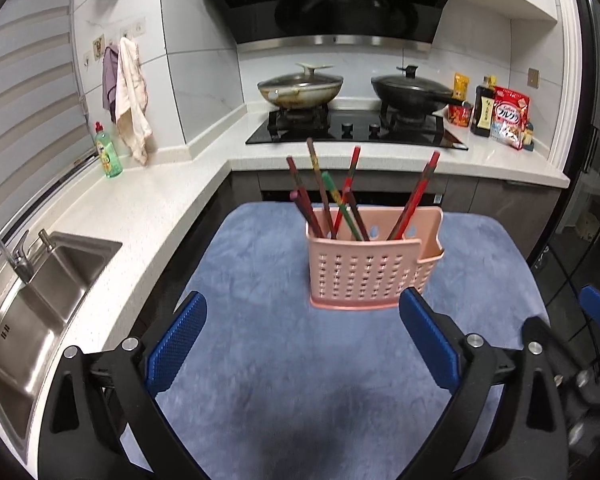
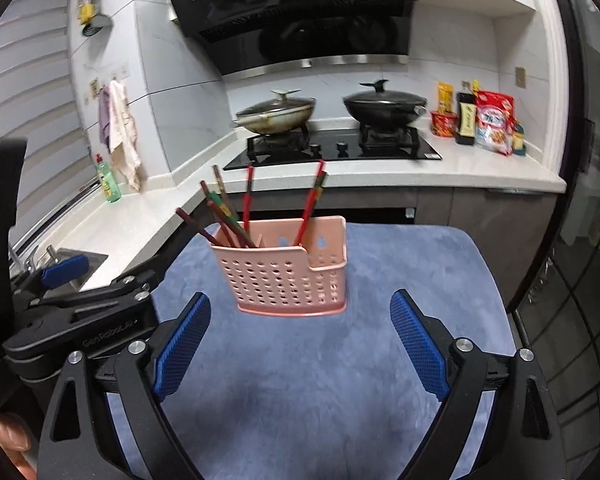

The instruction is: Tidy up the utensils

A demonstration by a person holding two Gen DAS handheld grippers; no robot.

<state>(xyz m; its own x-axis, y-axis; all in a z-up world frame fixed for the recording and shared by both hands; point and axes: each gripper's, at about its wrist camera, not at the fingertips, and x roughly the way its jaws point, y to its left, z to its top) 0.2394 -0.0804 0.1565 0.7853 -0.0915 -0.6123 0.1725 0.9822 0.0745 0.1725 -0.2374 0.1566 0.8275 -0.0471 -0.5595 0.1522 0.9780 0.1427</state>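
A pink perforated utensil holder [image 1: 364, 276] stands upright on a blue mat [image 1: 300, 360]. Several red, brown and green chopsticks [image 1: 332, 200] stand in it, leaning apart. My left gripper [image 1: 302, 316] is open and empty, just short of the holder. In the right wrist view the same holder [image 2: 288, 276] with its chopsticks [image 2: 236, 216] stands ahead on the mat [image 2: 300, 380]. My right gripper [image 2: 300, 312] is open and empty, close in front of the holder. The left gripper's body [image 2: 80, 312] shows at the left of that view.
A white L-shaped counter [image 1: 148, 208] runs left and behind. It holds a steel sink [image 1: 40, 300], a green soap bottle [image 1: 108, 152], a hob with two lidded pans [image 1: 300, 88] and food packets [image 1: 508, 116]. A dark glass door [image 1: 596, 200] stands at right.
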